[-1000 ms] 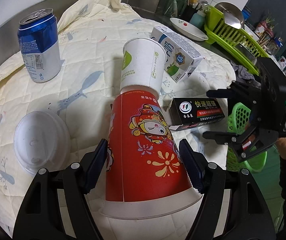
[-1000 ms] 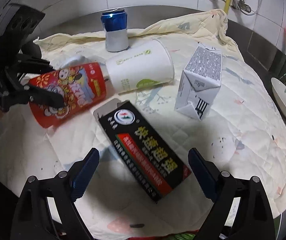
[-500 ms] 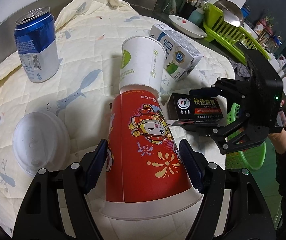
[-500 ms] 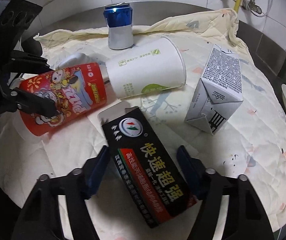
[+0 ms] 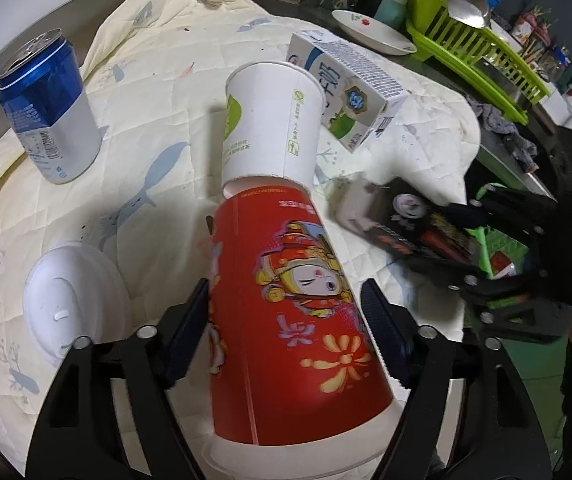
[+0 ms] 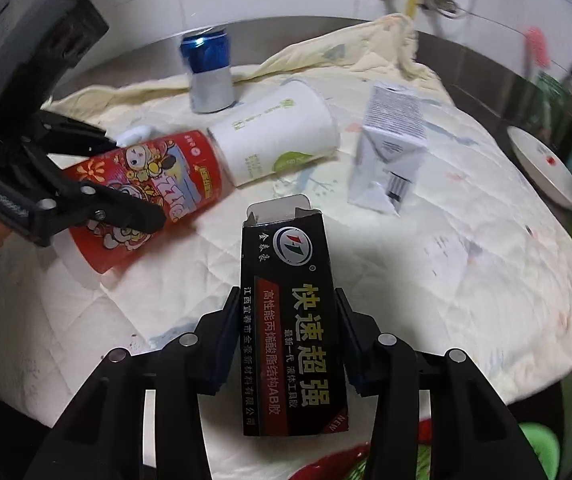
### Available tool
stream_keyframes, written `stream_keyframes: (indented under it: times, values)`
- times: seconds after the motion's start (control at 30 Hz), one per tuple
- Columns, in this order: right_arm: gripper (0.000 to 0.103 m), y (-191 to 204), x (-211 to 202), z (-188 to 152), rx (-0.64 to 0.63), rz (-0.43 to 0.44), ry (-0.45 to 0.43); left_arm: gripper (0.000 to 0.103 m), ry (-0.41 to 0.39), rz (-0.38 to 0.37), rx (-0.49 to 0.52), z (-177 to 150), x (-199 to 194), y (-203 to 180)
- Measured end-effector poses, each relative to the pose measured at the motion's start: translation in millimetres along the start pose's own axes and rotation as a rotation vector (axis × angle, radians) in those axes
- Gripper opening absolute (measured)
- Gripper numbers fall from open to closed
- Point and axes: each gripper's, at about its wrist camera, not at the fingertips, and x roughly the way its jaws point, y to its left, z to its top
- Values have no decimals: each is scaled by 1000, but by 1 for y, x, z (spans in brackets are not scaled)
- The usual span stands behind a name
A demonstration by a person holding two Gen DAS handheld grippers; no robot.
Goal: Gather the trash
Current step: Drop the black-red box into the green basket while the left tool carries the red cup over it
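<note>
Right wrist view: right tongs (image 6: 286, 338), just closing, clamp black box (image 6: 288, 280) reading "快速超强"; left tongs (image 5: 286, 328) grip red cup (image 5: 286, 300), small print blurred.

Surface: you're working over a cream quilted cloth (image 5: 157, 92) printed with small grey-blue fish, spread on a steel counter (image 6: 133, 64).
Blue can (image 5: 51, 112): upright on the cloth at your 10 o'clock in the left wrist view.
White lid (image 5: 73, 304): lying on the cloth at 8 o'clock, well apart from the can.
White paper cup (image 5: 271, 120): on its side near the centre, its base tucked against the red cup.
Red paper cup (image 5: 294, 320): on its side at 6 o'clock.
Milk carton (image 5: 346, 88): tipped over at 1 o'clock, just beside the white cup.
</note>
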Motion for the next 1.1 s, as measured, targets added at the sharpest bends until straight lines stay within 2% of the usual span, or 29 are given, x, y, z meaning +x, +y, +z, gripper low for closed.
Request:
stream_keyframes:
  times: [0.13,0.37,0.6,0.8,0.9,1.1]
  values:
    - [43,-2,-16,-15,90,-28,-27,70,-5,-2,-11,-1,-3,0]
    - [43,-16,-58,-48,256,-123,-70,68,-43,-64,16,-10,-18,-18]
    - [43,-53,-115,-100,428,-285,-92,68,-96,-128,59,-14,-38,-44]
    - [44,-82,-143,-147,550,-410,-59,68,-126,-194,115,-12,-49,-81]
    - [44,-91,-150,-171,609,-439,-46,68,-136,-226,139,-9,-53,-100]
    - [45,-101,-159,-204,715,-418,-64,68,-146,-294,206,-1,-55,-147]
